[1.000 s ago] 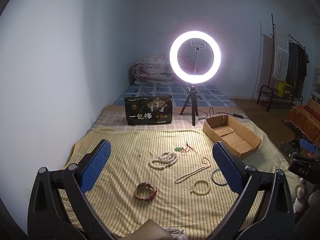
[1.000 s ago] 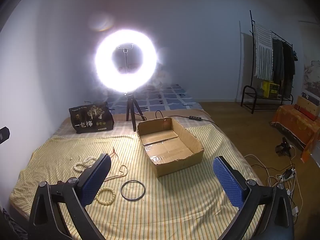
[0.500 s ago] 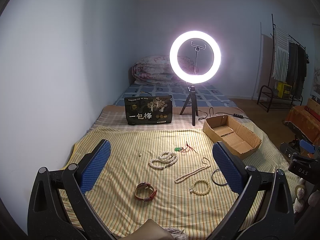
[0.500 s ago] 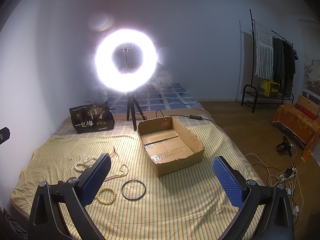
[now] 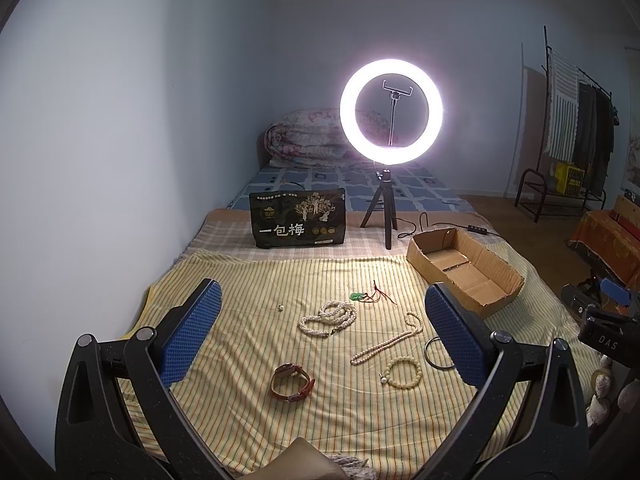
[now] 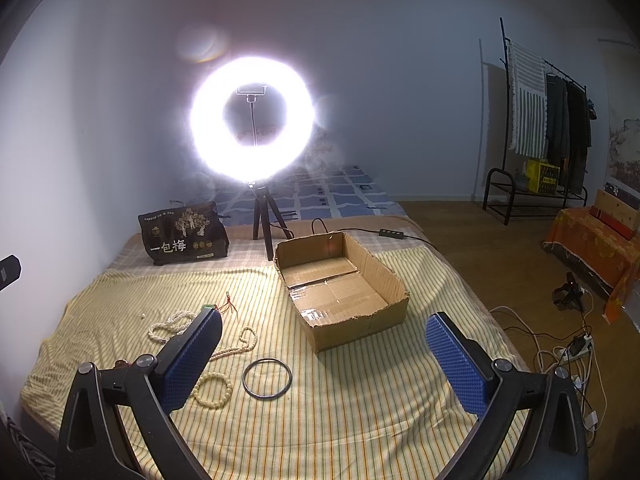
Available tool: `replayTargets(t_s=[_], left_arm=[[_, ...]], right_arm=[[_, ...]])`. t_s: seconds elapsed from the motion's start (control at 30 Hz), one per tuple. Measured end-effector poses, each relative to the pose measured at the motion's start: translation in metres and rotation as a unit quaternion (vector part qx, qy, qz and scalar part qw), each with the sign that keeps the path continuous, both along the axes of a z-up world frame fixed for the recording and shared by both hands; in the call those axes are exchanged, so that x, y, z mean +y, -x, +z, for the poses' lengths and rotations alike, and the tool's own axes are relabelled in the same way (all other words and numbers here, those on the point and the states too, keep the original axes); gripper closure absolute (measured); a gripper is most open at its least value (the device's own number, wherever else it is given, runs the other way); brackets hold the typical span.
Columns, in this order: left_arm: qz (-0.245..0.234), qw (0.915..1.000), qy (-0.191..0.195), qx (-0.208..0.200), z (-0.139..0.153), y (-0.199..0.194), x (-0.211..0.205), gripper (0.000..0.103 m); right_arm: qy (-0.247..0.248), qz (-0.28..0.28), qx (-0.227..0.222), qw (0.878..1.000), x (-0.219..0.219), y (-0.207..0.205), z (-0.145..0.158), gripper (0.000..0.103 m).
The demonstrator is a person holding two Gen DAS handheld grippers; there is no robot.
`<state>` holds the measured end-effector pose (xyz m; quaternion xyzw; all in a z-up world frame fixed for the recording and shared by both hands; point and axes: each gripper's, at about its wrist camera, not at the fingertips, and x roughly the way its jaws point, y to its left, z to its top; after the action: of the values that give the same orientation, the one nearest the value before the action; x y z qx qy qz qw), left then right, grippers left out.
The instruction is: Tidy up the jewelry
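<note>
You are holding both tongs over the near end of the bed. Your left gripper (image 5: 322, 336) is spread wide with nothing in it, and your right gripper (image 6: 324, 356) is spread wide and bare too.

Closest to you, the brown watch (image 5: 292, 382) is lying on the striped sheet (image 5: 240, 280), with lots of free sheet around it. Just right of it the small bead bracelet (image 5: 401, 372) is sitting beside the dark ring (image 6: 267, 378). They are close but not touching. The long bead string (image 5: 390, 338) is stretching away from them. Past that, the white bead pile (image 5: 330, 318) is lying in the middle, with the green charm (image 5: 357, 296) and its red cord just behind. A tiny bead (image 5: 281, 307) is sitting alone to the left.

Farther right, the open box (image 6: 340, 284) is resting near the bed's right edge, with bare sheet between it and the ring. At the back, the black bag (image 5: 298, 224) and ring light (image 5: 391, 110) are standing.

Nothing on the bed is moving since a second ago; your tongs are barely shifting.
</note>
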<state>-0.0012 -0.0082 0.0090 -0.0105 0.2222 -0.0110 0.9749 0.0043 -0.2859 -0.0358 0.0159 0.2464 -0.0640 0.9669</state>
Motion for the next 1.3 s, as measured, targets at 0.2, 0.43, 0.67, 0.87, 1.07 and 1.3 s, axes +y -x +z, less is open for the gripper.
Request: replayTargets(t_s=[0.2,0.43,0.67,0.87,1.07,1.3], left_arm=[[0.000,1.0000,-0.001,0.001,-0.002,0.001,0.000,0.000],[0.007,0.9999,-0.003,0.009,-0.011,-0.001,0.009,0.000],[0.031,0.9991,-0.013,0.026,-0.017,-0.010,0.028,0.000],[0.046,0.9971,-0.023,0.057,-0.025,-0.026,0.048,0.000],[0.036,0.9940,-0.041,0.095,-0.037,-0.044,0.056,0.000],[0.022,0.9886,-0.025,0.147,-0.057,-0.071,0.071,0.000]], right_arm=[[-0.001,0.001,0.001,1.000,-0.001,0.000,-0.001,0.000],[-0.008,0.002,0.007,1.000,0.000,-0.004,-0.002,0.000],[-0.011,0.009,0.021,1.000,0.002,-0.010,-0.006,0.000],[0.005,0.017,0.044,0.999,0.007,-0.024,-0.013,0.000],[0.026,0.049,0.072,0.996,0.012,-0.048,-0.022,0.000],[0.025,0.131,0.147,0.980,0.036,-0.068,-0.045,0.002]])
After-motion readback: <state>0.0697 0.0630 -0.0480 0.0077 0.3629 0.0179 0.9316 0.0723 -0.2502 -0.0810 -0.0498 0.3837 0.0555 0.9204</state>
